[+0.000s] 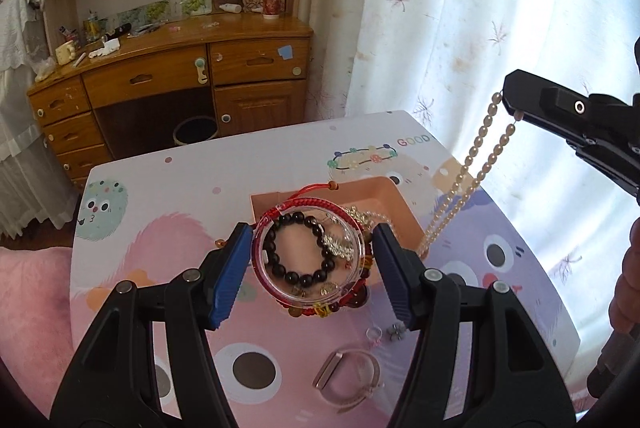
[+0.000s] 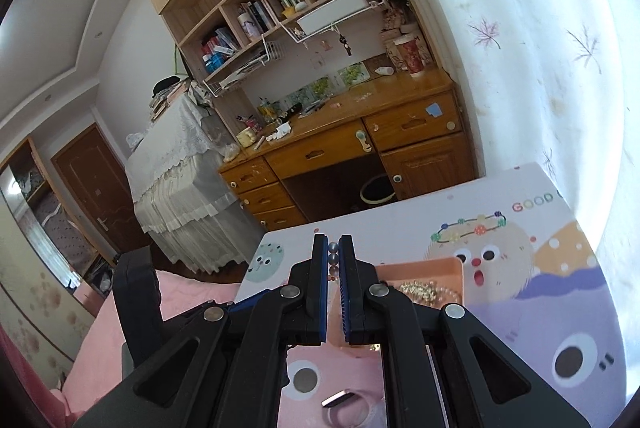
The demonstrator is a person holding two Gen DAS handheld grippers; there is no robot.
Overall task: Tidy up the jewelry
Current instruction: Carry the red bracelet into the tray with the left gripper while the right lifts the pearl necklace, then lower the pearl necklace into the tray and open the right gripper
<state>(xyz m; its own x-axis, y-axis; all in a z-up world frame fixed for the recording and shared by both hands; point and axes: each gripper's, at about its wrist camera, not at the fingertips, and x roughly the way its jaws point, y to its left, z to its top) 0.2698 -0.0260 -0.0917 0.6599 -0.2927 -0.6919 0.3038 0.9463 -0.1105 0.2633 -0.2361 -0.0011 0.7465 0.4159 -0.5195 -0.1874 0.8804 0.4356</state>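
My left gripper (image 1: 310, 264) is shut on a clear round case (image 1: 308, 252) that holds a black bead bracelet (image 1: 298, 246), with red cord bracelets around and under it. It hovers above the near edge of a peach tray (image 1: 394, 196) with silver chains inside. My right gripper (image 1: 514, 100) is shut on a pearl necklace (image 1: 468, 172) that hangs down to the tray's right side. In the right wrist view the pearls (image 2: 333, 256) sit pinched between the right gripper (image 2: 333, 252) fingers, above the tray (image 2: 452, 266).
A cartoon-print mat covers the table (image 1: 168, 188). A pink watch band (image 1: 348, 376), a small ring (image 1: 374, 334) and a grey earring (image 1: 396, 332) lie near the front. A wooden desk (image 1: 180, 68) and a curtain (image 1: 460, 8) stand beyond the table.
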